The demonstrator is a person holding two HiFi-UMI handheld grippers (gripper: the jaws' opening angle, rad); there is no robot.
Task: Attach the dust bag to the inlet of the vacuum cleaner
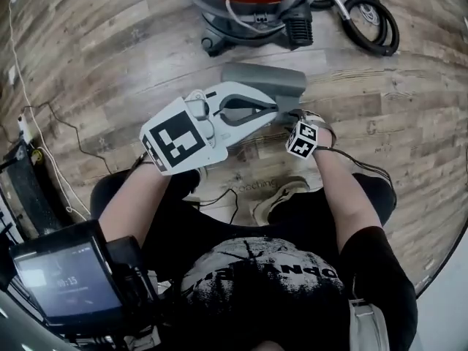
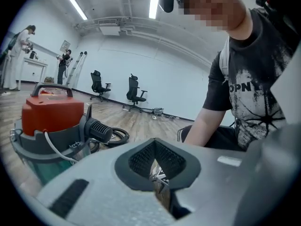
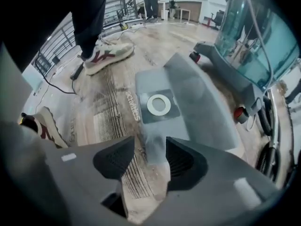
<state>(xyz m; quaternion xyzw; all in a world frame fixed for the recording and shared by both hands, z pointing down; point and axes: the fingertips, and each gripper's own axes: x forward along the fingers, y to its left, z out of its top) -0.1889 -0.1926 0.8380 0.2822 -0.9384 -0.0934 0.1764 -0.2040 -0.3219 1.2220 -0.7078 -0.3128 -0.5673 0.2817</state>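
Observation:
The grey dust bag (image 1: 267, 79) lies flat on the wooden floor in front of the vacuum cleaner (image 1: 248, 6), which has a red lid and a grey base. In the right gripper view the dust bag (image 3: 197, 107) shows its cardboard collar with a white ring opening (image 3: 159, 104) facing up. My right gripper (image 3: 149, 147) points steeply down over the bag's near edge, open, with the collar's tab below the gap and untouched. My left gripper (image 1: 281, 110) hovers beside it, shut and empty (image 2: 155, 171), facing the vacuum cleaner (image 2: 47, 121).
A black hose (image 1: 373, 20) coils right of the vacuum. A white cable (image 1: 44, 145) runs along the floor on the left. The person's shoes (image 3: 106, 55) stand near the bag. Office chairs (image 2: 134, 93) and other people are far off.

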